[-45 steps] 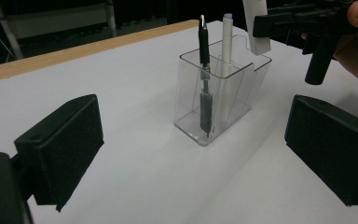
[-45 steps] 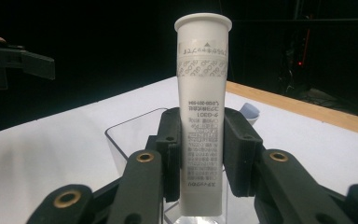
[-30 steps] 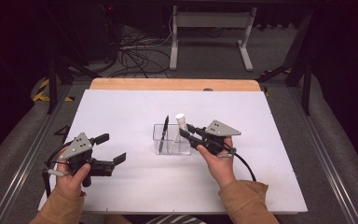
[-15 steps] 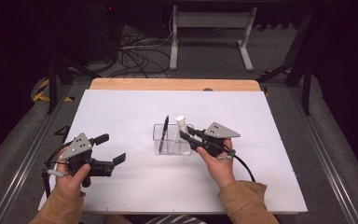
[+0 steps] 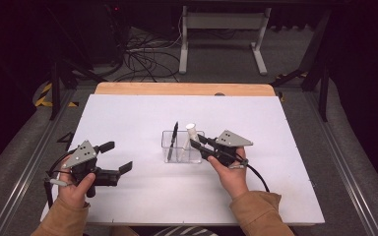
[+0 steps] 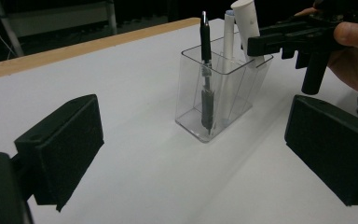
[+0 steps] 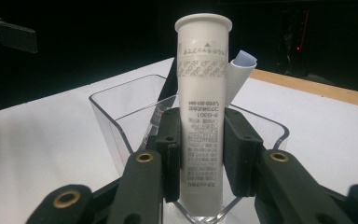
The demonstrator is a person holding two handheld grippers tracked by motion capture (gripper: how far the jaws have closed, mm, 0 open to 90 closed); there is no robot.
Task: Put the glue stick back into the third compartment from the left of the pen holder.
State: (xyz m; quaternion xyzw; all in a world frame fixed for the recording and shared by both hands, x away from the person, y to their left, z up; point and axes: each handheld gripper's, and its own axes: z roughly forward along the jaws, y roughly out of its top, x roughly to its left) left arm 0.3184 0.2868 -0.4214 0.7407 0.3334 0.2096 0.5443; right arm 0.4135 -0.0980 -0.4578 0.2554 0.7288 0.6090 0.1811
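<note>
The right gripper (image 7: pixel 200 154) has its jaws closed on the white tube (image 7: pixel 201 102), standing in the clear holder (image 5: pixel 182 146). Light, stiff, probably slick; mid-body grip suits. The left gripper (image 6: pixel 191 154) hovers wide open, empty.

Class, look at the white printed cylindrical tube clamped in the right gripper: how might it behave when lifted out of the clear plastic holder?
The white printed cylindrical tube looks rigid, so it will probably stay straight. Its smooth round wall might slip or twist between the right gripper's flat pads. The clear plastic holder looks light, standing unsecured on the white table, so it could tip if dragged.
</note>
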